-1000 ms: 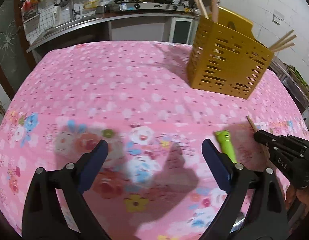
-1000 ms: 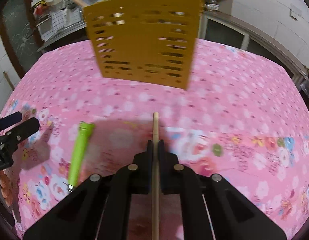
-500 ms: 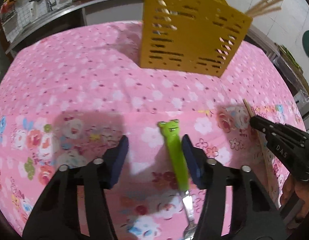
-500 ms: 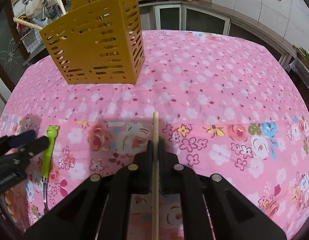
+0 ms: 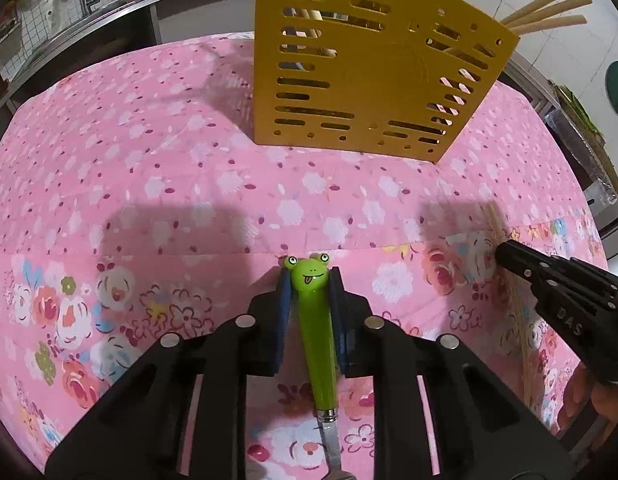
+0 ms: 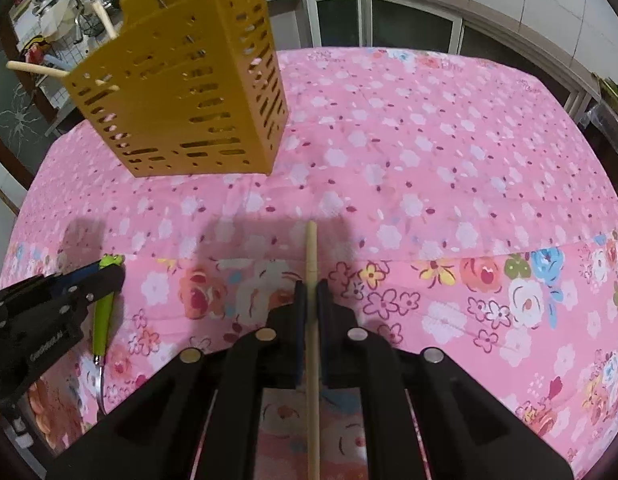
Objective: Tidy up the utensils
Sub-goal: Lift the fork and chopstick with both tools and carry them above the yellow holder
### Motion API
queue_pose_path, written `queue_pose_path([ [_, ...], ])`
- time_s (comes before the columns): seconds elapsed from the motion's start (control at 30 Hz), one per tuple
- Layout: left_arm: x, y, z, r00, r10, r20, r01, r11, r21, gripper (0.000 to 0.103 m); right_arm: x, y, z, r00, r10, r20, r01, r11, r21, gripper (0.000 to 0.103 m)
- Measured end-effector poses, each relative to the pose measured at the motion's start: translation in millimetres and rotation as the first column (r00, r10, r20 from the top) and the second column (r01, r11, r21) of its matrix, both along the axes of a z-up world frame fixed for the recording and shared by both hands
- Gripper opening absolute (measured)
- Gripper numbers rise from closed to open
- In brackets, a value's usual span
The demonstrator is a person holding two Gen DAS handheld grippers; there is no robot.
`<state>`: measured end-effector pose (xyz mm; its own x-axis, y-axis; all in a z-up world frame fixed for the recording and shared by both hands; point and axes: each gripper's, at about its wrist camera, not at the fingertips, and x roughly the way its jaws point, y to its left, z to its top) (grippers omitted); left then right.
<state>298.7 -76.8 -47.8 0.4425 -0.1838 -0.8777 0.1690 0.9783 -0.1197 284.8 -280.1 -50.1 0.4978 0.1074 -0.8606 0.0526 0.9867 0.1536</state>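
Note:
My left gripper (image 5: 309, 284) is shut on the green frog-handled utensil (image 5: 315, 320), its metal end pointing back under the gripper. It also shows in the right wrist view (image 6: 103, 312), at the far left. My right gripper (image 6: 311, 292) is shut on a wooden chopstick (image 6: 311, 256) that points forward; the same gripper shows in the left wrist view (image 5: 505, 256). A yellow slotted utensil holder (image 5: 369, 64) stands on the pink cloth further back, with wooden sticks in it; in the right wrist view the holder (image 6: 189, 92) is at the upper left.
The table is covered with a pink floral cloth (image 6: 429, 160). A kitchen counter with a sink (image 5: 89, 4) runs behind the table, and cabinets (image 6: 389, 20) stand at the back. The table's right edge drops off near shelves (image 5: 589, 152).
My left gripper has moved right onto the frog-handled utensil and closed on it. The right gripper keeps hold of the chopstick and has turned, so the holder now sits further left.

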Motion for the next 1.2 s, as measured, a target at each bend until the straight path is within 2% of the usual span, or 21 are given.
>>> queue_pose_path([
  [0.17,-6.8,9.8,10.7,0.999,0.015,0.039,-0.014,0.999,-0.029,0.018,-16.2,-5.2,17.0,0.998,0.004,0.068,-0.005,1.0,0.023,0.006],
  [0.43,-30.9,21.6,45.7,0.984,0.022,0.177,-0.02,1.0,-0.014,0.018,-37.8,-5.4,48.8,0.982,0.012,0.187,-0.015,1.0,0.014,0.006],
  [0.87,-60.0,44.9,106.1,0.928,0.041,0.369,-0.037,0.999,-0.02,0.018,-58.7,-2.0,94.1,0.945,0.005,0.326,0.001,1.0,-0.018,0.006],
  [1.2,-67.7,48.0,130.6,0.895,0.041,0.444,-0.036,0.999,-0.021,0.018,-70.6,-2.0,128.5,0.903,-0.009,0.431,0.017,1.0,-0.016,0.006],
])
